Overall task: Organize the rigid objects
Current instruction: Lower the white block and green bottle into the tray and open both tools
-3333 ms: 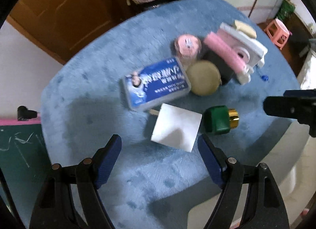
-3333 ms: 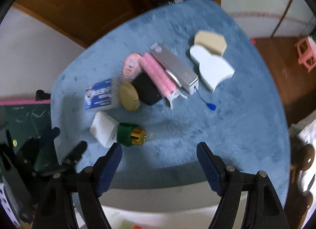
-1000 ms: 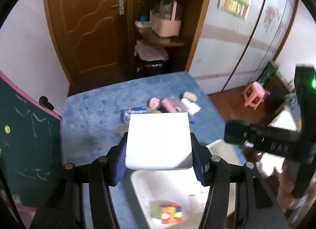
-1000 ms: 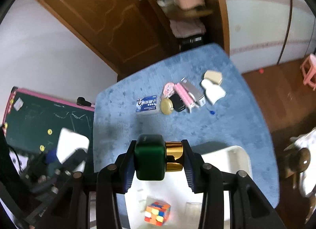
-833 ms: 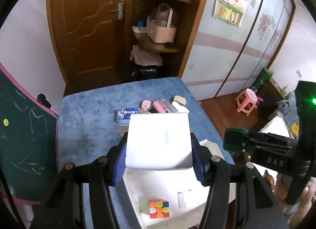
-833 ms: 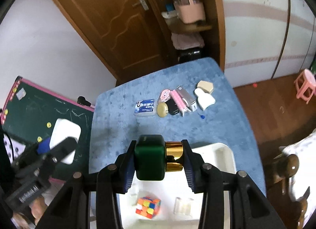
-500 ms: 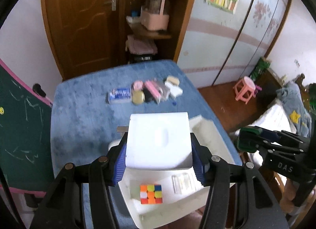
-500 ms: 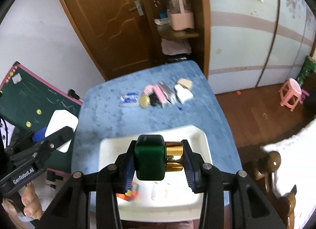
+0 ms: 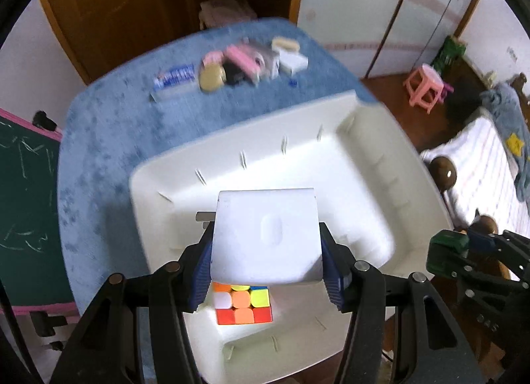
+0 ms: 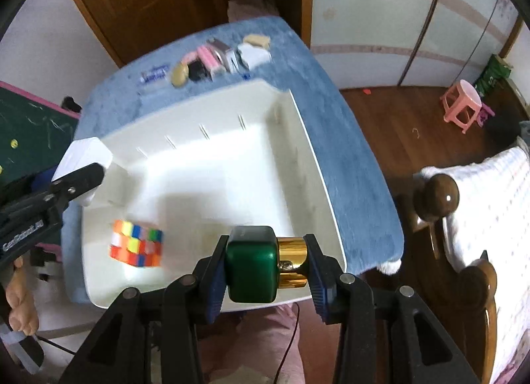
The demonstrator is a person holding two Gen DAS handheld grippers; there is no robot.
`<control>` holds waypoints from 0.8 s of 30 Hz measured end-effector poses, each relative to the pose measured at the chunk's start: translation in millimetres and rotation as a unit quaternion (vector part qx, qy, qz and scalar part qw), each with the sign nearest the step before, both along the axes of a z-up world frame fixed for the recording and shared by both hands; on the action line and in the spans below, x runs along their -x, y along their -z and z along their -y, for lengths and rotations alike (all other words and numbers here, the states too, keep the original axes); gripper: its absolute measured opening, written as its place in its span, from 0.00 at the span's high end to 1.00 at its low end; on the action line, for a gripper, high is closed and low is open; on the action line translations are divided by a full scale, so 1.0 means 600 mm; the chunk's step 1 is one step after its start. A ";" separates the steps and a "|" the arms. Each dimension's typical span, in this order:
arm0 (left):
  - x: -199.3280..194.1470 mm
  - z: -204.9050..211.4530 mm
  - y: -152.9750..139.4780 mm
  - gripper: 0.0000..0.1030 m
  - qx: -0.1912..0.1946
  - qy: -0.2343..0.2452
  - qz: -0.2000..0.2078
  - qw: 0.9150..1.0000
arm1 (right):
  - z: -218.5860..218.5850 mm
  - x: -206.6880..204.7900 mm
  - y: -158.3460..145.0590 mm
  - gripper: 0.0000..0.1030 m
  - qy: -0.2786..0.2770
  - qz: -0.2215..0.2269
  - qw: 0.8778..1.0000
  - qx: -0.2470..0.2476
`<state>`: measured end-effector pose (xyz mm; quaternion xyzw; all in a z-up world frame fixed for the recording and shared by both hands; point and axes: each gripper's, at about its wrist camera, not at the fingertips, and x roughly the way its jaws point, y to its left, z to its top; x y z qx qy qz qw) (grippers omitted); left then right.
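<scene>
My left gripper (image 9: 266, 268) is shut on a white charger block (image 9: 266, 238) and holds it over the white bin (image 9: 374, 165), above a colour cube (image 9: 243, 304). My right gripper (image 10: 263, 271) is shut on a green bottle with a gold cap (image 10: 253, 263), held over the near edge of the white bin (image 10: 314, 165). The colour cube (image 10: 135, 245) lies in the bin's left part. The left gripper with the white charger block (image 10: 82, 155) shows at the bin's left rim. The right gripper (image 9: 457, 251) shows at the right in the left wrist view.
A row of small items lies at the far end of the blue table (image 9: 99, 138): a blue box (image 9: 174, 81), a tan disc (image 9: 212, 77), pink pieces (image 9: 240, 59), white blocks (image 9: 291, 61). A pink stool (image 10: 462, 105) and a chair post (image 10: 437, 198) stand to the right.
Both grippers have dropped lower and closer over the white bin with their objects still held. The bin now fills most of both views.
</scene>
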<state>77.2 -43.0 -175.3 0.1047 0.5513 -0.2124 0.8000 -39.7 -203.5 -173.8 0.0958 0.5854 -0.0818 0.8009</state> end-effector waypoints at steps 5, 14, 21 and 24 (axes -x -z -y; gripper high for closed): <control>0.004 0.016 0.050 0.42 -0.024 0.008 -0.027 0.999 | -0.011 0.005 0.025 0.58 -0.011 -0.008 1.000 0.001; -0.006 0.034 0.099 0.42 -0.046 0.009 -0.047 0.998 | -0.021 -0.015 0.071 0.58 -0.022 -0.026 0.999 0.003; -0.012 0.048 0.131 0.42 -0.072 0.012 -0.053 0.996 | -0.023 -0.033 0.120 0.58 -0.027 -0.057 0.998 0.014; -0.012 0.052 0.142 0.42 -0.079 0.015 -0.060 0.995 | -0.027 -0.038 0.132 0.58 -0.032 -0.069 0.997 0.020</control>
